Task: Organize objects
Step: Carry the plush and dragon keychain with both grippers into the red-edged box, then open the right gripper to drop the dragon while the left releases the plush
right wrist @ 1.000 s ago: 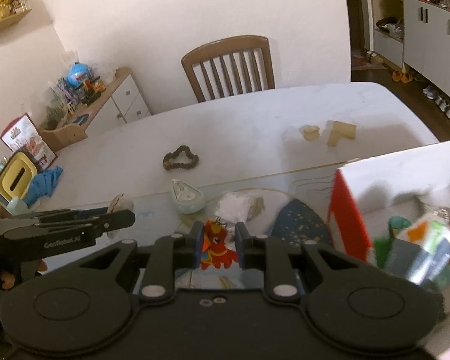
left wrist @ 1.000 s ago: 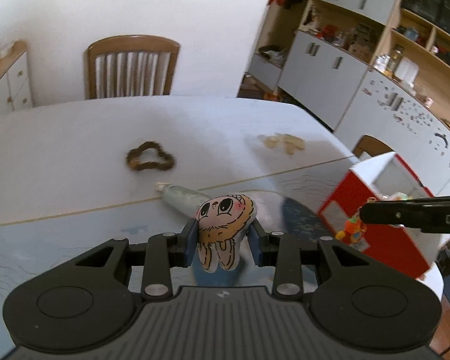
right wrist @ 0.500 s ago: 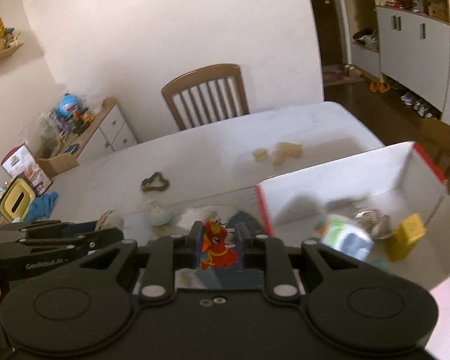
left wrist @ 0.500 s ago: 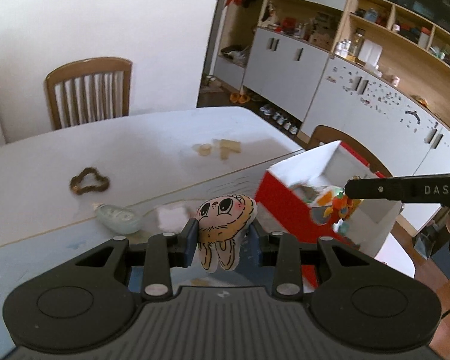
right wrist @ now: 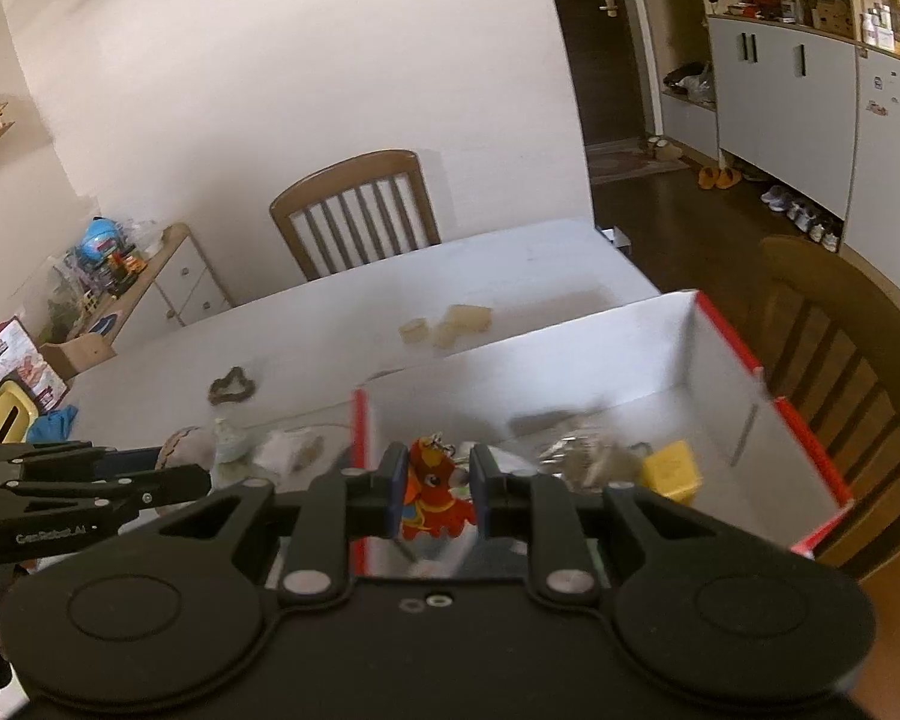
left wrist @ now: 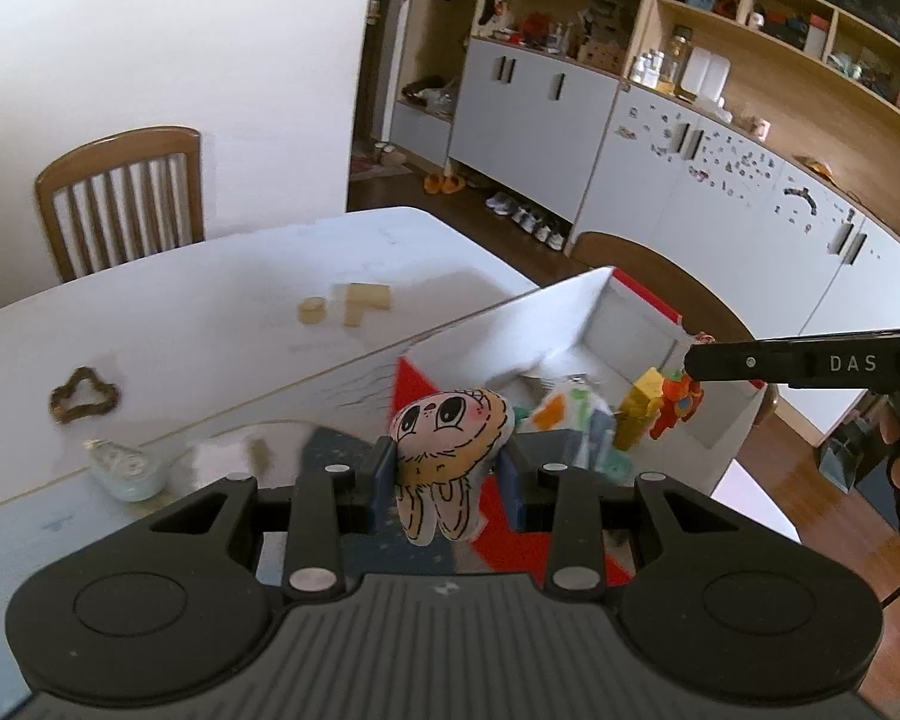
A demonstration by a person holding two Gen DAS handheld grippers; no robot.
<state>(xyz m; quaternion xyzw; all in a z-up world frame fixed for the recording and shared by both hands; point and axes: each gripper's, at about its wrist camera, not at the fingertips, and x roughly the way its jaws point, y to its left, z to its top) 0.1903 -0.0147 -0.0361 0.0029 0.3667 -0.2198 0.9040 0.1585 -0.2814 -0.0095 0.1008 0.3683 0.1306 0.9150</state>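
My left gripper [left wrist: 447,477] is shut on a beige cartoon plush charm [left wrist: 447,456] with big eyes, held over the near wall of the red-and-white box [left wrist: 594,324]. My right gripper [right wrist: 435,483] is shut on a red horse charm [right wrist: 435,495] above the box's [right wrist: 720,384] left end. In the left wrist view the right gripper [left wrist: 690,381] comes in from the right with the red horse charm [left wrist: 675,408] hanging over the box. In the right wrist view the left gripper [right wrist: 195,477] shows at the left with the plush [right wrist: 183,447] at its tip. A yellow block [right wrist: 672,471] and other small items lie inside.
On the white table [left wrist: 210,300] lie a brown hair tie [left wrist: 84,396], wooden blocks [left wrist: 354,303], a pale bottle [left wrist: 123,468] and a white packet [right wrist: 288,450]. Wooden chairs [right wrist: 360,204] stand behind the table and beside the box [right wrist: 840,348]. Cabinets line the right wall.
Both grippers have carried their charms to the right, from over the table mat to over the box. The box interior now fills the right wrist view.
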